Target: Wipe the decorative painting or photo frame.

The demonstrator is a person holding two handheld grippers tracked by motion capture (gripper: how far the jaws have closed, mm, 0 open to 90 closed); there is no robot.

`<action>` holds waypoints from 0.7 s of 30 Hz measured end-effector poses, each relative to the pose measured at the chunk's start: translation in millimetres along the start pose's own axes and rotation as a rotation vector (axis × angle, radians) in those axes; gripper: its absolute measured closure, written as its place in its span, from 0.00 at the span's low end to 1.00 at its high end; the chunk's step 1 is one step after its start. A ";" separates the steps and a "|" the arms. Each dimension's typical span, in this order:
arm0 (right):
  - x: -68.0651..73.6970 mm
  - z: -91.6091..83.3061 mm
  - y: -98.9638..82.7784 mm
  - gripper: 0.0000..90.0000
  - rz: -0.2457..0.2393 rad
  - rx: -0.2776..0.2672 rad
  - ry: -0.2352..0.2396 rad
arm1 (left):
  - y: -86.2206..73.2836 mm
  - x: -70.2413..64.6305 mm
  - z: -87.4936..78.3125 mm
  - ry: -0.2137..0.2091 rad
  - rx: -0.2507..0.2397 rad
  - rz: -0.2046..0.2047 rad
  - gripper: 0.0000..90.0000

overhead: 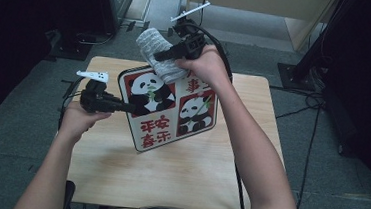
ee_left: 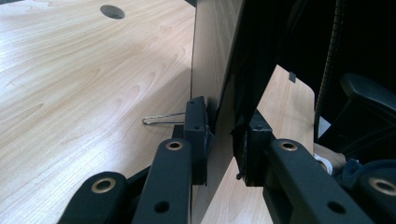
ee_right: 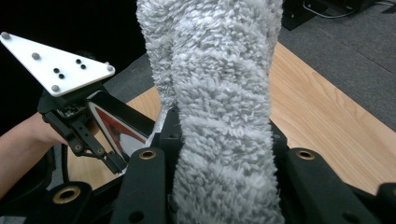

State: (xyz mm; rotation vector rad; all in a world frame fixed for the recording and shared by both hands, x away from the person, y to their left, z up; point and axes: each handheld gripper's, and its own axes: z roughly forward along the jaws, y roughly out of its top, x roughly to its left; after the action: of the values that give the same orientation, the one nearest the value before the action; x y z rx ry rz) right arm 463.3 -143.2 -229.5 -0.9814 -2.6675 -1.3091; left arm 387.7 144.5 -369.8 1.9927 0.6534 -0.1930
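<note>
A square board (overhead: pixel 168 108) printed with pandas and red characters is held tilted above the wooden table (overhead: pixel 178 174). My left gripper (overhead: pixel 132 109) is shut on the board's left edge. In the left gripper view the board (ee_left: pixel 219 60) stands edge-on between the pads of that gripper (ee_left: pixel 224 149). My right gripper (overhead: pixel 159 56) is shut on a fluffy grey cloth (overhead: pixel 157 49) that rests against the board's top corner. In the right gripper view the cloth (ee_right: pixel 219 93) rises from between the jaws of that gripper (ee_right: pixel 219 154), with the board (ee_right: pixel 116 123) behind it at left.
A thin metal wire loop (ee_left: pixel 159 120) lies on the table beside the left jaw, and a round cable hole (ee_left: pixel 112 11) sits farther off. Dark stands and cables (overhead: pixel 314 99) ring the table on the grey floor. A chair (ee_left: pixel 369 107) is at the person's side.
</note>
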 end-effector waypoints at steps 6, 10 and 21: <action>-4.1 -5.2 -3.0 0.71 0.005 -0.005 -0.011 | 0.0 0.6 -0.1 -0.002 0.000 0.001 0.86; -7.8 -8.6 -5.2 0.71 0.012 -0.010 -0.015 | -0.1 0.8 -0.1 -0.001 0.000 0.000 0.86; -16.6 -17.5 -11.1 0.71 0.029 -0.022 -0.026 | -0.2 0.6 -0.2 0.000 0.000 -0.001 0.86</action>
State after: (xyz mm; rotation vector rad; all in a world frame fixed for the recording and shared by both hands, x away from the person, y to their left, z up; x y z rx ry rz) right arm 466.1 -169.6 -230.5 -1.0420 -2.6532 -1.3320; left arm 388.1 145.0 -370.1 1.9926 0.6545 -0.1937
